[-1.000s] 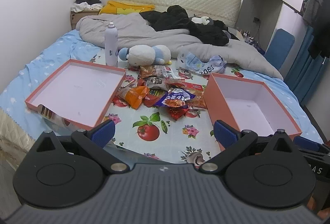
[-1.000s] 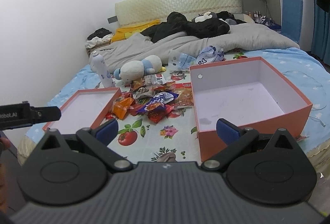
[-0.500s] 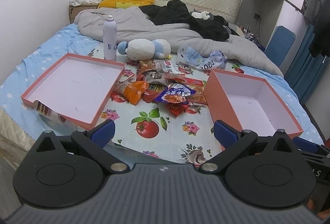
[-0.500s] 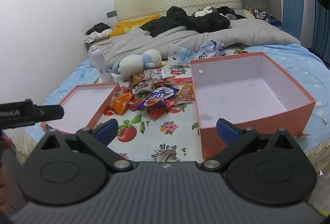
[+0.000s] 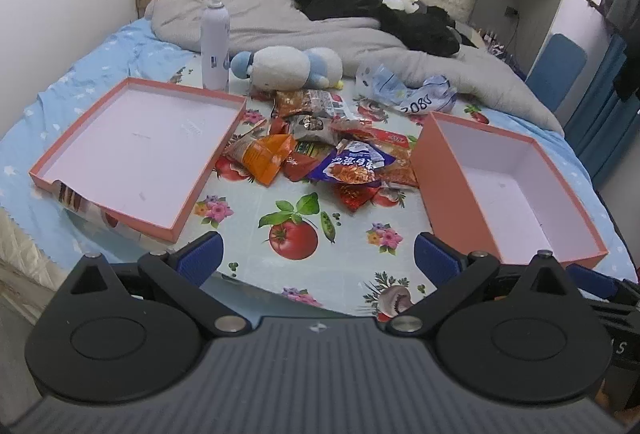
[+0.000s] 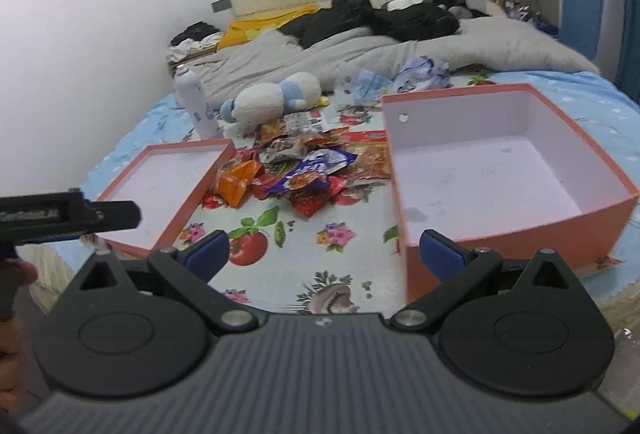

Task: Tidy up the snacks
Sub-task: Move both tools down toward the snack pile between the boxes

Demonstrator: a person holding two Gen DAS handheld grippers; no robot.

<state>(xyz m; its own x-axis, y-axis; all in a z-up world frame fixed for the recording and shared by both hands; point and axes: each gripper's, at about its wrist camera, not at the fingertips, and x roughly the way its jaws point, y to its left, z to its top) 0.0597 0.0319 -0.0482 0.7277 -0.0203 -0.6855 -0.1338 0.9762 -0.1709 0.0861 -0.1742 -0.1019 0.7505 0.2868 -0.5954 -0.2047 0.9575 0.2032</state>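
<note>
Orange card boxes are laid on a flowery cloth (image 5: 304, 266) spread over the bed (image 5: 100, 66). The shallow box lid (image 5: 136, 150) is seen on the left, and the deep box (image 5: 516, 190) is seen on the right. Both are shown with nothing inside. A pile of snack packets (image 5: 324, 154) is heaped on the cloth between them. An orange packet (image 5: 266, 154) is found at the left of the pile, close to the lid. A purple packet (image 5: 352, 166) is placed in the middle, and a red one (image 5: 354, 196) is tucked just under it at the front.

Behind the pile, a white and blue soft toy (image 5: 290, 68) is laid on its side. A white spray can (image 5: 215, 42) is stood upright beside it. A crumpled plastic bag (image 5: 408, 94) and a grey quilt (image 5: 360, 38) are seen further back.

The left tool (image 5: 316, 258) is held open over the near edge of the cloth, with nothing between its blue pads. The right tool (image 6: 324, 252) is held open too, near the front corner of the deep box, and nothing is gripped by it.
</note>
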